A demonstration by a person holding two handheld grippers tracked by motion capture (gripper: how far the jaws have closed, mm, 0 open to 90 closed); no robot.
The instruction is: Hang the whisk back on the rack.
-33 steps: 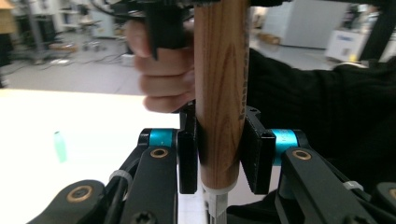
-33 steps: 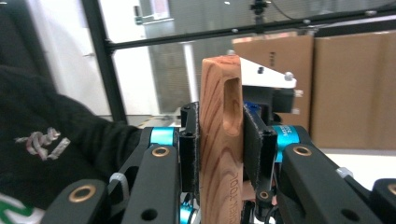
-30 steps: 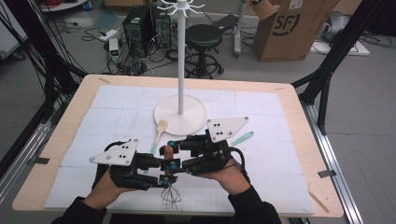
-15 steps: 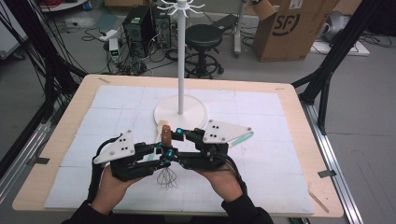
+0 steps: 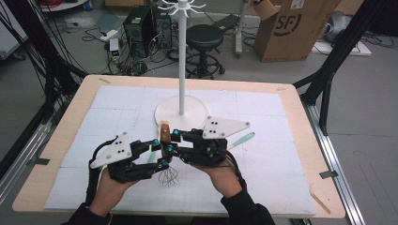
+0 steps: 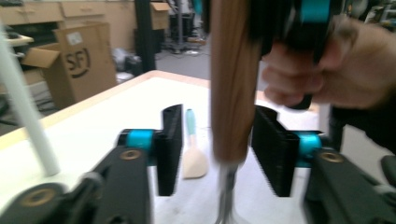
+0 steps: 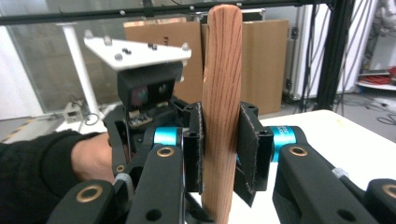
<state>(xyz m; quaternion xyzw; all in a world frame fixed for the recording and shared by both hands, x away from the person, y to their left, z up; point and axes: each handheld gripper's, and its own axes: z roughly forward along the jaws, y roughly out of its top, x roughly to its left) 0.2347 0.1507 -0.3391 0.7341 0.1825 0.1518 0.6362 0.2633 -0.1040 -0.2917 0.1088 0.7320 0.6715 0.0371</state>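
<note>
The right gripper [image 7: 220, 154] has just closed its pads on the wooden handle of the whisk [image 7: 223, 93], which stands upright between them. The left gripper [image 6: 217, 149] has just opened; its jaws flank the handle's lower end with gaps. Wire loops hang below [image 5: 169, 177]. A spatula [image 6: 193, 158] lies beyond at 11 o'clock; the white stand [image 5: 181, 111] rises at 12 o'clock of the grippers.

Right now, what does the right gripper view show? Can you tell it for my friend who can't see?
The right gripper has just closed its two black jaws on an upright wooden handle, pads pressing both sides. Behind it at left, a hand in a dark sleeve holds the left gripper, with cardboard boxes farther back.
</note>
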